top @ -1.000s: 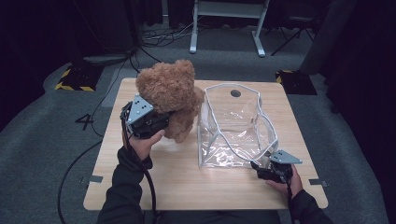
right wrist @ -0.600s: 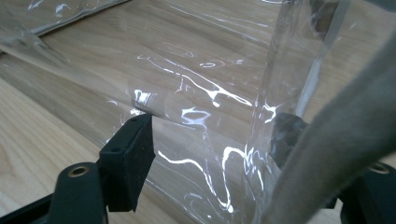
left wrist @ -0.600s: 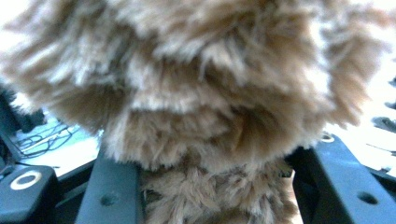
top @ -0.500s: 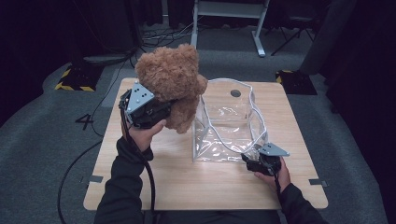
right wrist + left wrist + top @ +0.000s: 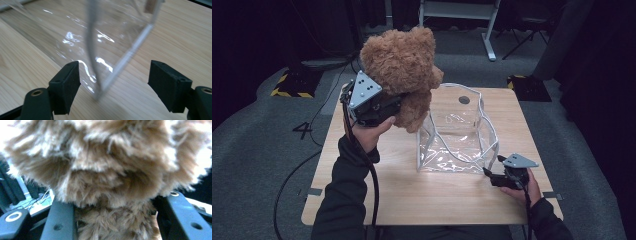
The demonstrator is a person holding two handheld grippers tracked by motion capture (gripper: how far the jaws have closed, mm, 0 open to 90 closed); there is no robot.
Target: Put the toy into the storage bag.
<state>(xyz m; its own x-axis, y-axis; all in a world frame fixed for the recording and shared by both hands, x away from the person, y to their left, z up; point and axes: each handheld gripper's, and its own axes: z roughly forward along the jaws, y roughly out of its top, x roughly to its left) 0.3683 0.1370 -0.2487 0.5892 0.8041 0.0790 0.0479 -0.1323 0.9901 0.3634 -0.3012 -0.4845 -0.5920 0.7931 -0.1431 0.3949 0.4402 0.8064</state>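
Observation:
A brown plush teddy bear [image 5: 404, 65] hangs in the air above the table's left half, and its fur [image 5: 105, 170] crowds the left gripper view. My left gripper [image 5: 398, 105] is shut on the bear's body, with a jaw sunk into the fur on each side [image 5: 117, 220]. A clear plastic bag [image 5: 457, 140] with a white rim stands open-topped on the wooden table [image 5: 437, 200], just right of the bear. My right gripper [image 5: 492, 167] sits at the bag's near right corner. Its jaws have just opened a little, and the bag's corner edge [image 5: 100, 37] stands between them [image 5: 116, 72] untouched.
A dark round hole [image 5: 464, 99] lies in the tabletop behind the bag. Cables trail over the grey floor at the left. A white metal stand [image 5: 452, 10] is beyond the table, with yellow-black striped blocks [image 5: 287, 85] on the floor beside it.
The left gripper has lifted the teddy bear higher and slightly toward the bag. The right gripper has shifted slightly around the bag's near right corner.

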